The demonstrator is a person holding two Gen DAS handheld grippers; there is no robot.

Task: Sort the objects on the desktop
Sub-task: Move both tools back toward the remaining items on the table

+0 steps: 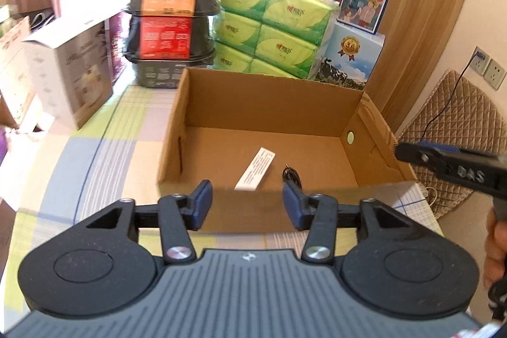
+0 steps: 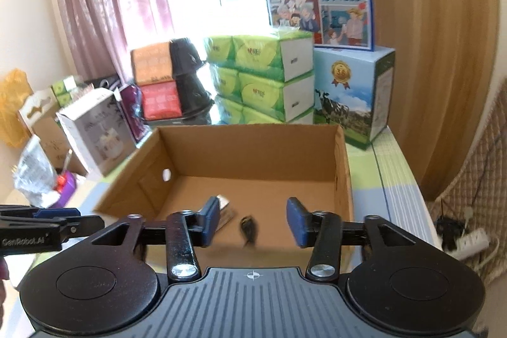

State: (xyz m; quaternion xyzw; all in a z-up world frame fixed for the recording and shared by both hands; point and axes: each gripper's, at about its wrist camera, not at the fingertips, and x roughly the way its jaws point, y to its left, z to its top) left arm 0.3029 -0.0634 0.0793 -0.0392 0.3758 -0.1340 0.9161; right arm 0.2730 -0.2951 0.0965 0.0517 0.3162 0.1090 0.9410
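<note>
Both claws, left (image 1: 247, 203) and right (image 2: 253, 222), gape before cardboard box (image 1: 272, 97).

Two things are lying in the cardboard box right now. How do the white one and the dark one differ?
The white paper strip is flat, long and straight-edged with small print; the small dark object is compact and irregular, too blurred to identify. The strip is pale against the cardboard, the dark object nearly black. The strip lies on the left-gripper side, the dark object on the right-gripper side. Both rest on the floor of the cardboard box, near its front wall.
</note>
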